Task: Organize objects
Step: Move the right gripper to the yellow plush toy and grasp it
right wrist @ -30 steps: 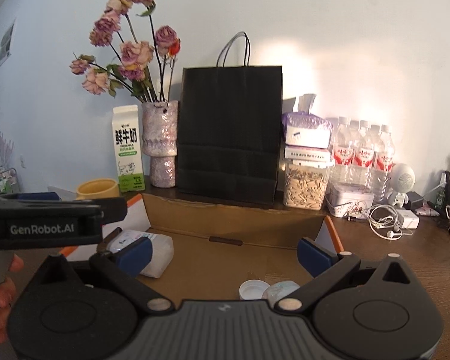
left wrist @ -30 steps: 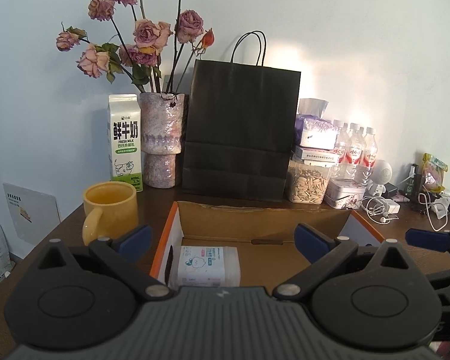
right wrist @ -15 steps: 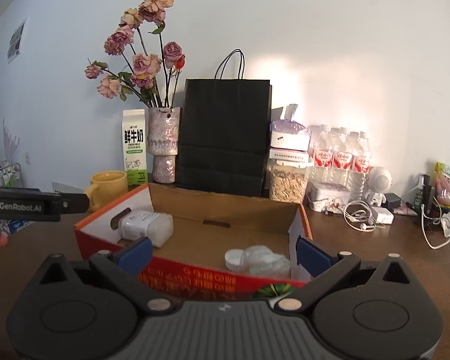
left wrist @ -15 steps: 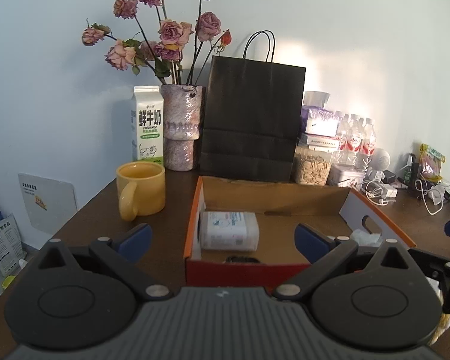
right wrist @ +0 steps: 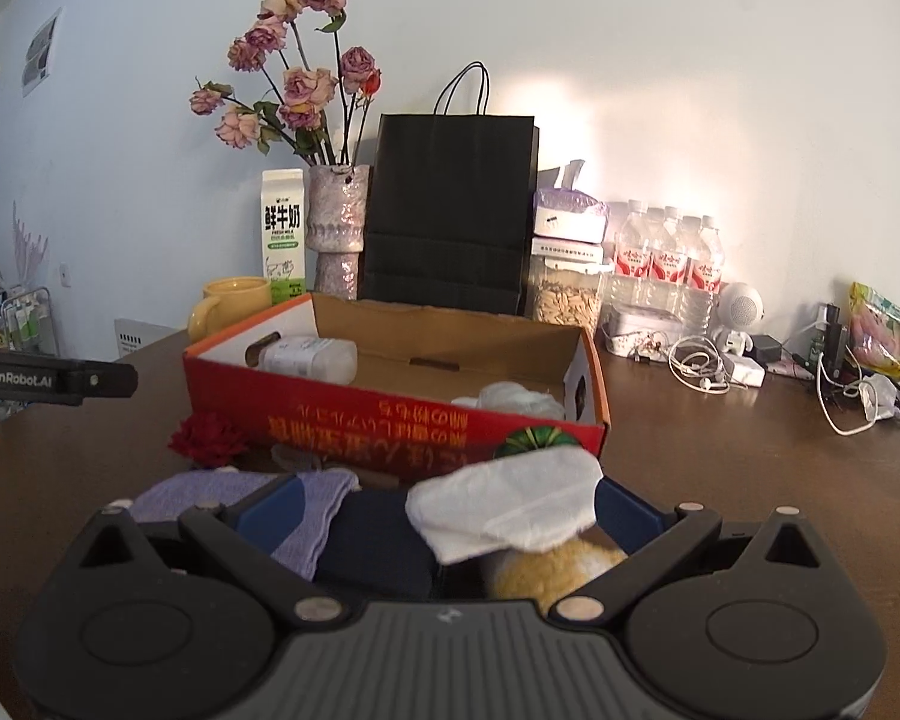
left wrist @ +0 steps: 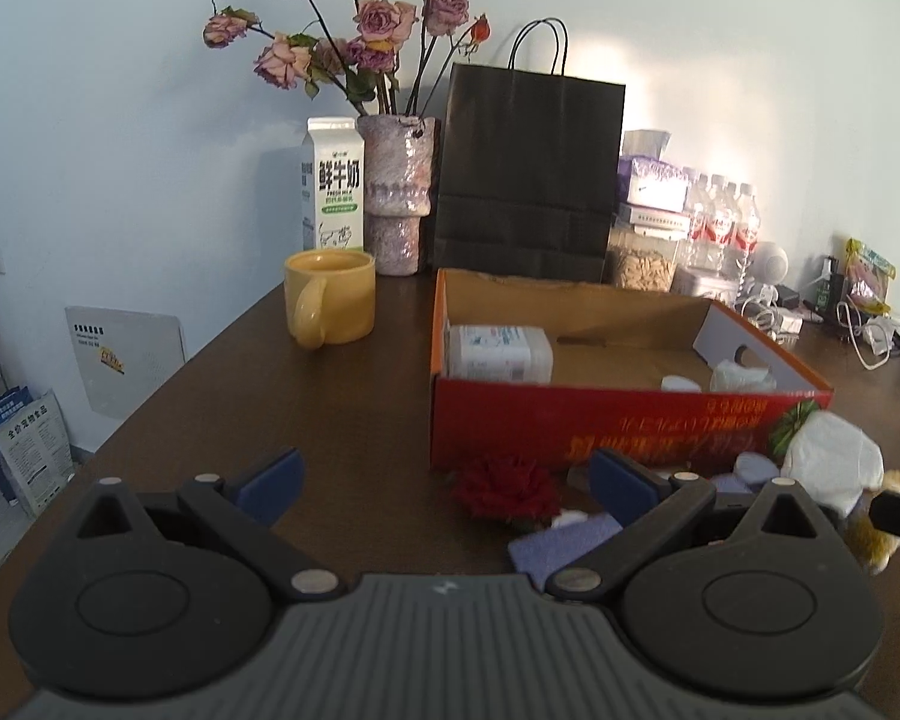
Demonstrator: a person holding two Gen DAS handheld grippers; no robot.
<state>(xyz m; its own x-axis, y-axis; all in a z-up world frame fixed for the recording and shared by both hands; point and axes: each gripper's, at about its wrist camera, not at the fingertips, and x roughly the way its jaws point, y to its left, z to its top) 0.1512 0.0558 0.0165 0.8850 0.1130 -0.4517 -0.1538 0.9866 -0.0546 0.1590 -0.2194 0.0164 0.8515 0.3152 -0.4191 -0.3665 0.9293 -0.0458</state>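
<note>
Two items lie inside the red cardboard box (left wrist: 624, 426): a white plastic bottle (left wrist: 499, 353) on its side against the box's left wall, and a crumpled clear bottle (right wrist: 513, 397) with a white cap by the right end wall. Box sits mid-bench, printed long side facing the cameras, text upside down. Just in front of that side, on the bench (left wrist: 222, 396), a loose cluster: red fabric flower (left wrist: 506, 493) near the box's front-left corner, lavender cloth (right wrist: 306, 507) beside it, dark navy item (right wrist: 378, 540) next to the cloth, white cloth (right wrist: 504, 507) draped over a tan plush toy (right wrist: 546, 570).

Left tongs (left wrist: 444, 483) spread wide, nothing between the pads, hovering over bare bench left of the cluster. Right tongs (right wrist: 450, 516) also spread wide, gripping nothing; lavender cloth, navy item and white cloth sit between the open fingers, contact cannot be told.

Yellow mug (left wrist: 330, 297) stands left of the box toward the bench's back edge. Behind it along the back edge: milk carton (left wrist: 333, 186), vase of dried roses (left wrist: 396, 192), black paper bag (left wrist: 528, 168), seed jar (right wrist: 564, 297), water bottles (right wrist: 669, 258), tangled cables (right wrist: 708, 369) toward the back right corner.
</note>
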